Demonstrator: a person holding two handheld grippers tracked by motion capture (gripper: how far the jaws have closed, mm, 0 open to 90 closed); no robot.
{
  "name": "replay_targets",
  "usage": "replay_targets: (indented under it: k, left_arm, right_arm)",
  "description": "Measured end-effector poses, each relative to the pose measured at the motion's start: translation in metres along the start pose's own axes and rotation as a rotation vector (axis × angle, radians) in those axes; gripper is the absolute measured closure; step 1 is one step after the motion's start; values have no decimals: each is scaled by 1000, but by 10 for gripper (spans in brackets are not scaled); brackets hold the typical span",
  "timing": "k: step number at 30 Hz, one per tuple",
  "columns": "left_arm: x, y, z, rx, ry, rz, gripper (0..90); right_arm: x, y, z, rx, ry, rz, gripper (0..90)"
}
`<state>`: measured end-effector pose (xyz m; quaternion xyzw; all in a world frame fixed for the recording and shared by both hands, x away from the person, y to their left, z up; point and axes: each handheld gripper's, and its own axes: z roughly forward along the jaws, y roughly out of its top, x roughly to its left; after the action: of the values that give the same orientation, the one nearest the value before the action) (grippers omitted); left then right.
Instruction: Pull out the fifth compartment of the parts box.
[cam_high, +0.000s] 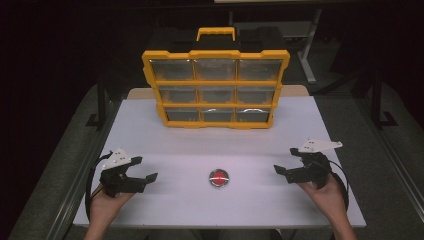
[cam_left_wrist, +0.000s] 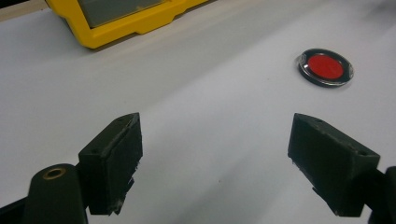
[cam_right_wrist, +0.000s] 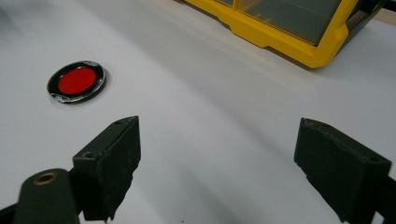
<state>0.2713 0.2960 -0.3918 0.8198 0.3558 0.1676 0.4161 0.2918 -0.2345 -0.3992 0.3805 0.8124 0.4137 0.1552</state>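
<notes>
Grippers wait wide on either side of a red disc

Grippers sit low near the front edge of the white tabletop (cam_high: 165, 145), one toward each front corner. The left gripper (cam_high: 145, 169), held in the person's left hand (cam_high: 102, 202), has its jaws spread wide with nothing between them; in the left gripper view (cam_left_wrist: 215, 158) only bare table lies in the gap. The right gripper (cam_high: 289, 161), held in the right hand (cam_high: 327, 195), is likewise spread wide and holds nothing, as the right gripper view (cam_right_wrist: 217, 163) confirms.

Between the two, about midway along the front edge and a little back from it, lies a small round red disc (cam_high: 219, 178) with a dark rim, flat on the table and well apart from both grippers. It shows up and to the right in the left gripper view (cam_left_wrist: 326, 67) and up and to the left in the right gripper view (cam_right_wrist: 77, 81).

At the back edge, centred, a yellow organiser case (cam_high: 216, 89) with three rows of clear-fronted drawers stands upright, handle on top.
</notes>
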Motion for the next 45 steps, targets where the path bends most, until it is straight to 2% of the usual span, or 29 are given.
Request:
replay_targets:
  k: [2, 4, 6, 8, 11, 13, 16, 37, 38, 45]
  left_arm:
    - [1, 0, 0, 4, -1, 16, 178]
    - [1, -1, 1, 4, 3, -4, 178]
    - [3, -2, 0, 8, 1, 8, 178]
    - [2, -3, 0, 6, -4, -10, 178]
    - [2, -3, 0, 8, -4, -12, 178]
    - [3, -3, 0, 4, -4, 2, 178]
    - [2, -3, 0, 2, -5, -12, 178]
    - [0, -3, 4, 20, -16, -7, 178]
    - [0, -3, 5, 21, -20, 4, 178]
    - [-1, -2, 7, 22, -26, -3, 178]
  right_arm:
    - [0, 0, 1, 3, 4, 1, 137]
    - [0, 0, 2, 3, 3, -1, 137]
    - [1, 0, 2, 5, 1, 0, 137]
    - [2, 0, 2, 5, 1, -4, 137]
    - [2, 0, 3, 5, 4, -2, 138]
    - [2, 1, 4, 4, 6, -1, 137]
    - [2, 1, 4, 4, 7, -5, 137]
    - [2, 0, 5, 12, 16, -1, 137]
    - [2, 0, 5, 11, 16, 0, 137]
    - [0, 0, 3, 9, 17, 3, 137]
